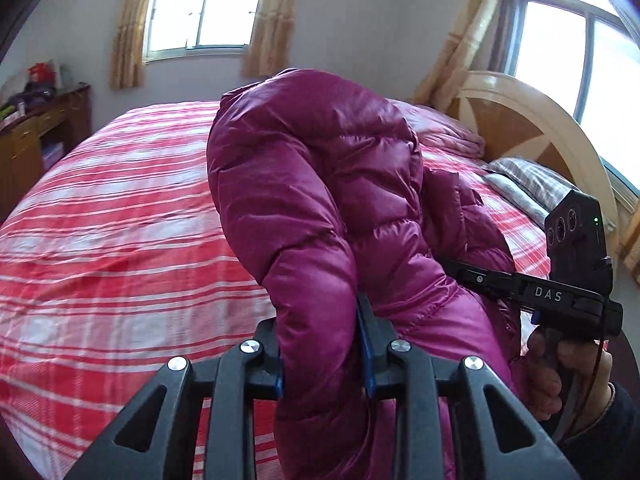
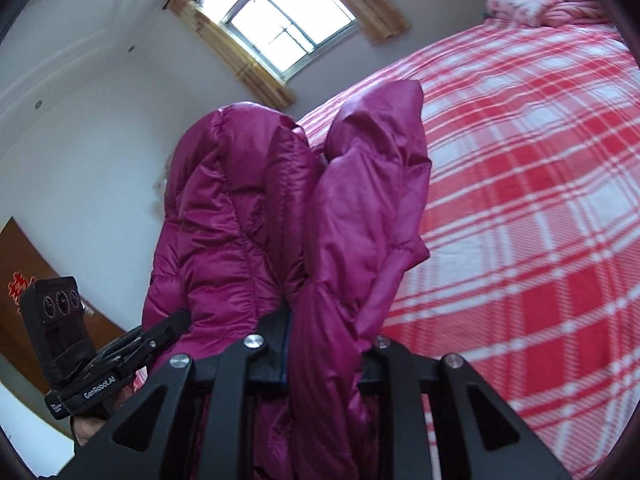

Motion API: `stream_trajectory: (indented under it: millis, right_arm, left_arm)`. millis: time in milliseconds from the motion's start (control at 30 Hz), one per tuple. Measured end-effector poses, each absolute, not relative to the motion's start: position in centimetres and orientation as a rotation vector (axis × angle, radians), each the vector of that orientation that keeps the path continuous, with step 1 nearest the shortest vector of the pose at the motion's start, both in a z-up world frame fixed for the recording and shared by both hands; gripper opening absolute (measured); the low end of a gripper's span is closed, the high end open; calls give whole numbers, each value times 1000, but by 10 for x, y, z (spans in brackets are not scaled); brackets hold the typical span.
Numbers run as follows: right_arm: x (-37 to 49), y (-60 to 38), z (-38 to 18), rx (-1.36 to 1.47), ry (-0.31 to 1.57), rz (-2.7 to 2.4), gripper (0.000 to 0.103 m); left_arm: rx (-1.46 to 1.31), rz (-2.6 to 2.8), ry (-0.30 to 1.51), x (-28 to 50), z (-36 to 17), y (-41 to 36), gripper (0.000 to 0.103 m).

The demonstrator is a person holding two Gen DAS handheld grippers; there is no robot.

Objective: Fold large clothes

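A magenta puffer jacket (image 1: 320, 200) was held up off the red plaid bed (image 1: 120, 220), gripped in two places. The left gripper (image 1: 322, 354) had its jaws clamped on a padded fold, and the right gripper (image 2: 326, 354) was clamped on another bunch of the same jacket. The two grippers were close together, so the jacket rose in a bunched heap straight ahead of both sets of jaws, its length hanging down between them. Neither hand was judged nearer; the bed lay below and beyond for laying it out.
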State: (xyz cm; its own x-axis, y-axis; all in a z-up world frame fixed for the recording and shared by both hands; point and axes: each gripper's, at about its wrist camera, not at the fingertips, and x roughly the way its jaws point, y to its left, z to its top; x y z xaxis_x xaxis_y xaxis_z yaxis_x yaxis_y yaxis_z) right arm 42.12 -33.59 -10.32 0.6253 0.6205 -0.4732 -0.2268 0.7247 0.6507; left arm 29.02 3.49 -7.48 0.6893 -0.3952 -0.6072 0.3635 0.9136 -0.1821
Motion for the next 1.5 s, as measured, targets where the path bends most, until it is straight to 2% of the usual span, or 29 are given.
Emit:
stream_trajectory:
  millis: [533,900,1067,1133,1200,1267,1400,1500]
  right_arm:
    - [516,-226,-113,460,870,724,22]
    - [550,-180,-136,411,957,764,23]
    - [558,-174,-134,401,976,748,31]
    - [560,-172,-133,406,979,737,36]
    - [560,-174,-131,412,978,725,42]
    - [557,-181,-128,418,970,706,49]
    - [547,-190,-117,386,934,669,51]
    - [537,-204,-102,365,887,614,59]
  left_arm:
    - [-104,-171,700,281,-95,147,29]
    - [-155,-89,762,282,-125,177,31]
    - [-168,-48,768,279,-140,183,46]
    - [-166,-29,766,279,-141,185,58]
    - [-155,-5,767,277,-140,186,64]
    - [-147,7,770,275,-137,187,66]
    - [-103,25,745,265,-124,184,66]
    - [-85,26,704,254,-111,186,66]
